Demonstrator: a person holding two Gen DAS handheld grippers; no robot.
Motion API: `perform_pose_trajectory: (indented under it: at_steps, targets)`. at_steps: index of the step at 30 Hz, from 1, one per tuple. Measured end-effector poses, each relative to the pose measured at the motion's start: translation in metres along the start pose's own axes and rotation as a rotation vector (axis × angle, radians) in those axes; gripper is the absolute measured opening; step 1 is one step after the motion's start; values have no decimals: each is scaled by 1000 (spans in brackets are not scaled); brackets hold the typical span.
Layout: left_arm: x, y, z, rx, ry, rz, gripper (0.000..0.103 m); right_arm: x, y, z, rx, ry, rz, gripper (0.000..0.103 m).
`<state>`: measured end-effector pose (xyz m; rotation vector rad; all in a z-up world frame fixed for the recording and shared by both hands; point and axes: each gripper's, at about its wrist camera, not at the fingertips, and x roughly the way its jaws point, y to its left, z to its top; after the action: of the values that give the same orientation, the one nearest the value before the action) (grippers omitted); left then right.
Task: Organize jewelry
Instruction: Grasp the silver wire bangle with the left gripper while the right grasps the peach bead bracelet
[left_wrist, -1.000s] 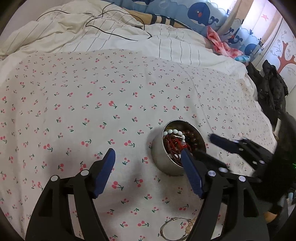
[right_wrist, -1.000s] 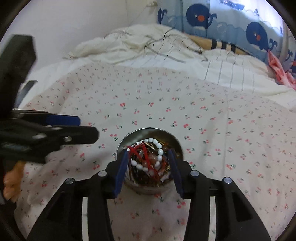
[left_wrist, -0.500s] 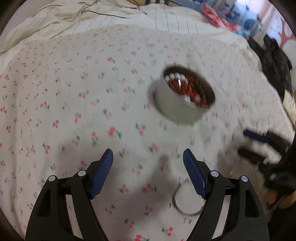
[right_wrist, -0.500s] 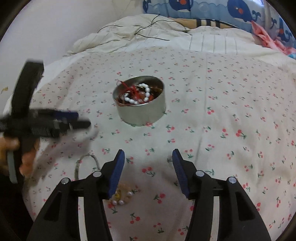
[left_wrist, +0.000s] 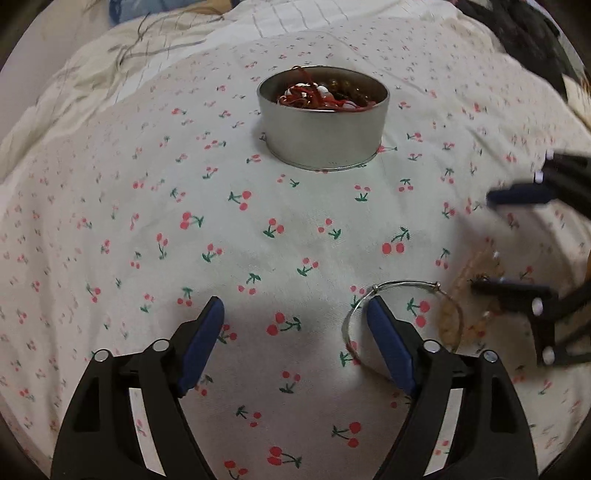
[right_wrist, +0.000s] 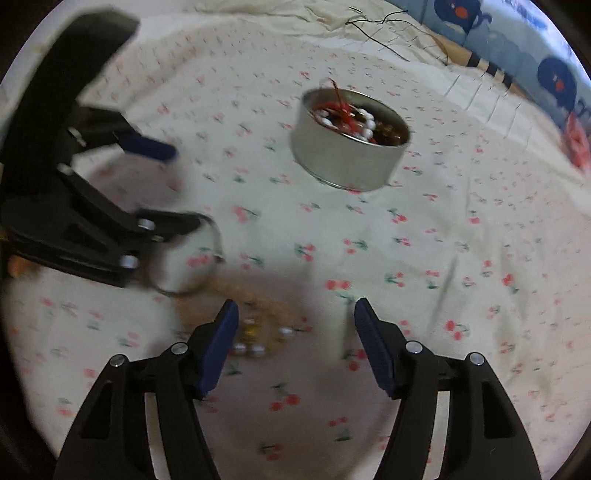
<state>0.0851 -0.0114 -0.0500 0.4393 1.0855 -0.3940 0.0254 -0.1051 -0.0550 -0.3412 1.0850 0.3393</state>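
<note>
Currently both tools hang open and empty above a bed (left_wrist: 258, 251) with a cherry-print sheet, so the step in hand looks like choosing the next loose piece to collect. Ahead of both tools stands a round metal tin (left_wrist: 324, 122) already heaped with red cord and white beads. The left tool (left_wrist: 295, 321) has its right finger resting over the rim of a thin silver bangle (left_wrist: 402, 317). The right tool (right_wrist: 291, 325) hovers just above a beaded bracelet (right_wrist: 258, 338), blurred, lying near its left finger. Next, one tool probably needs to lower, close on a piece and carry it to the tin. Nothing blocks that path, though the two tools sit close together. Crumpled bedding (left_wrist: 110, 74) lies beyond.
</note>
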Motion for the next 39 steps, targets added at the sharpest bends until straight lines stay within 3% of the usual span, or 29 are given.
perform_pose_trajectory:
  at_steps: [3, 6, 9, 12, 16, 19, 21, 22, 23, 24, 25, 26, 27, 29, 35, 39]
  targets:
    - [-5, 6, 3, -31, -19, 8, 79, 3, -7, 3, 58, -31, -73, 69]
    - [-4, 28, 6, -136, -23, 82, 79, 2, -26, 5, 164, -56, -140, 69]
    - [-8, 44, 8, -204, -32, 10, 79, -7, -47, 4, 257, -75, -45, 69]
    - [-6, 37, 9, -182, -12, -80, 79, -16, -56, 3, 299, -93, 91, 69]
    - [1, 11, 3, -70, 13, -16, 79, -11, -47, 4, 276, -82, 127, 69]
    - [0, 17, 3, -114, 9, -58, 79, -9, -35, 6, 246, -84, 153, 69]
    - [3, 23, 3, -168, 11, -88, 78, -4, -28, 6, 224, -69, 117, 69]
    - [4, 24, 4, -179, 11, -98, 75, 1, -27, 6, 220, -54, 105, 67]
    - [5, 22, 4, -178, 10, -112, 64, 3, -27, 4, 224, -45, 107, 54]
    - [4, 20, 4, -172, 11, -122, 53, 5, -27, 4, 229, -43, 109, 48]
    - [1, 15, 1, -161, 11, -135, 46, 4, -26, 3, 228, -42, 101, 35]
    - [0, 14, 1, -155, 12, -141, 30, 5, -26, 3, 222, -42, 91, 20]
    - [-1, 12, 2, -149, 14, -148, 20, 5, -26, 3, 222, -44, 96, 13]
    - [-1, 13, 3, -146, 13, -152, 4, 3, -25, 4, 221, -53, 107, 8]
    - [-11, 27, 9, -188, -33, -213, 3, -11, -33, 7, 259, -123, 149, 8]
    - [-12, 30, 10, -200, -43, -215, 3, -20, -42, 7, 300, -163, 174, 8]
